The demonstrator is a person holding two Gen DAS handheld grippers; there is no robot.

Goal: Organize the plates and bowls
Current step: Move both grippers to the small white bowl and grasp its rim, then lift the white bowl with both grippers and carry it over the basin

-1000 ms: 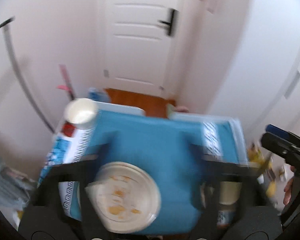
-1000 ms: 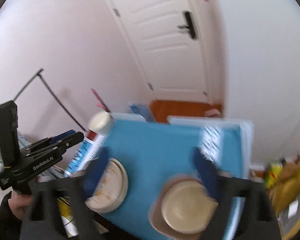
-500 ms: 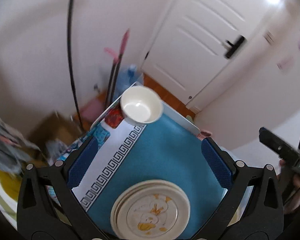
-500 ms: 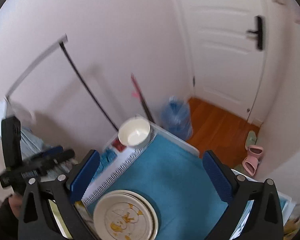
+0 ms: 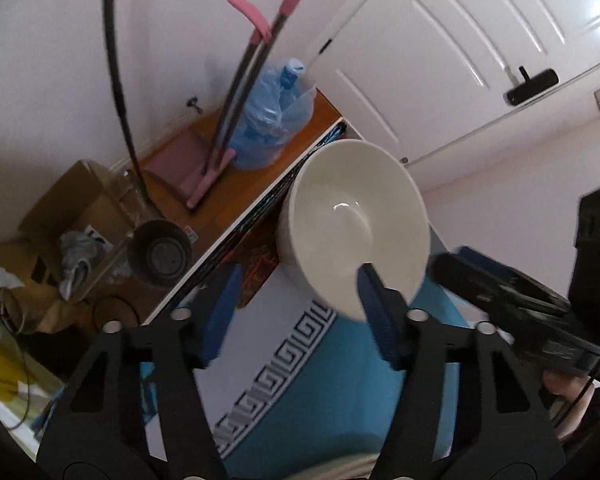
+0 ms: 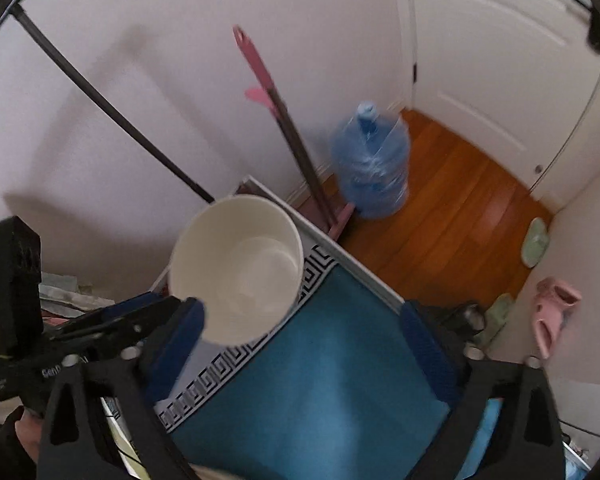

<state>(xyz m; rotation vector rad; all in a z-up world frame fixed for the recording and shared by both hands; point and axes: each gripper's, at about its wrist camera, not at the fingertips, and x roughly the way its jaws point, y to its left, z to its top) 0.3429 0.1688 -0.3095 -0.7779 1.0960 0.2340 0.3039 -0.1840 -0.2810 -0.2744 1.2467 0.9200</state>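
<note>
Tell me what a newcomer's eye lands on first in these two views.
The white bowl stands out first, sitting at the far corner of the table on the blue cloth with its black-and-white key-pattern border. The left gripper is open around the bowl's near rim, and the right gripper is open beside it. Behind, on the wooden floor, a blue water jug stands next to a pink-handled mop.

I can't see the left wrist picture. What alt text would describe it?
A white bowl sits at the corner of a blue tablecloth, with the open left gripper reaching toward it, one fingertip overlapping its rim. The right gripper is at the right edge; a water jug stands behind.
</note>
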